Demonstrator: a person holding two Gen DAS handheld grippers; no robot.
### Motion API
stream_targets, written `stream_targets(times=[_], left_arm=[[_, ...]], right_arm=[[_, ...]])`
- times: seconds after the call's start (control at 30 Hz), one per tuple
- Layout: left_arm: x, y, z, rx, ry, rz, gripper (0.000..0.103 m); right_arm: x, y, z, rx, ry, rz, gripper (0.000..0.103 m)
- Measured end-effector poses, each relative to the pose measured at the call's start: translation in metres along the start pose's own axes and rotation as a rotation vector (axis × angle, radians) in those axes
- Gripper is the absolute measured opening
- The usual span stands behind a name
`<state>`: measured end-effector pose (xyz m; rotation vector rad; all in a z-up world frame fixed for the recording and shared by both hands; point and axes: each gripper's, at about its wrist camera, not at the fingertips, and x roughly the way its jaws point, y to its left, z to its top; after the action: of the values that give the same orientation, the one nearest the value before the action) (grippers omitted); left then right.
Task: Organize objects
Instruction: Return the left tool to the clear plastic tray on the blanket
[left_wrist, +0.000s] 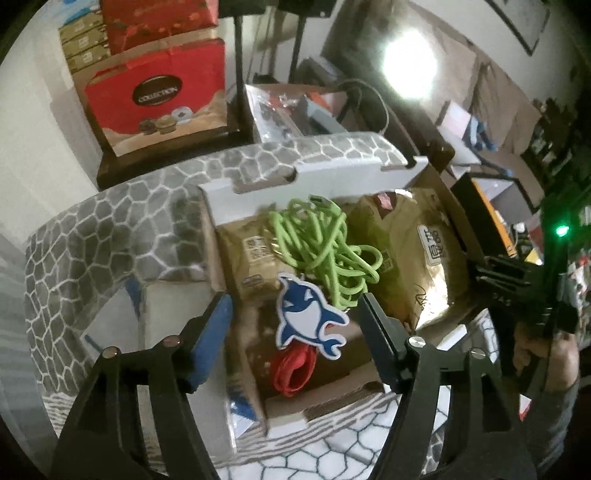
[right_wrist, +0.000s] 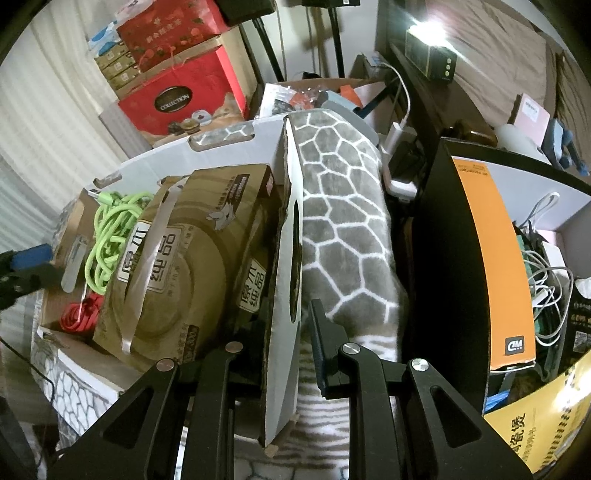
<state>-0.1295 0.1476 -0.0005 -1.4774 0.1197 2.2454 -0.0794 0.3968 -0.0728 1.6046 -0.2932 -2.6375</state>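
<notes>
Patterned blanket (left_wrist: 110, 236) underlies the cardboard box (right_wrist: 284, 295); right tongs (right_wrist: 282, 350) pinch its wall, left tongs (left_wrist: 295, 314) gape above.

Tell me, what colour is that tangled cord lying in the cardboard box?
Bright lime green. The tangled cord shows best in the left wrist view, lying across the brown packs in the box.

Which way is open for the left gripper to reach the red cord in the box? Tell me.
Probably from above: the left gripper hangs open over the box, but the whale sticker overlaps the red cord and may need shifting.
</notes>
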Motion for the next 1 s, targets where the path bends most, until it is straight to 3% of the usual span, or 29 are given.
stream_targets(times=[0.3,0.57,0.67,1.0], left_arm=[[-0.026,0.072,-0.018,-0.131,-0.036,0.057,0.073],[-0.003,0.134,-0.049,-0.247,0.041,0.080,0.073],[0.002,0.138,-0.056,-0.252,0.048,0.072,0.073],[0.017,0.127,-0.061,-0.202,0.068,0.082,0.056]], right_arm=[[0.000,-0.001,-0.001,0.004,-0.001,0.001,0.019],[0.000,-0.001,-0.001,0.003,0.000,-0.002,0.019],[0.000,-0.001,-0.001,0.002,0.003,-0.002,0.019],[-0.001,-0.002,-0.001,0.003,0.002,-0.002,0.019]])
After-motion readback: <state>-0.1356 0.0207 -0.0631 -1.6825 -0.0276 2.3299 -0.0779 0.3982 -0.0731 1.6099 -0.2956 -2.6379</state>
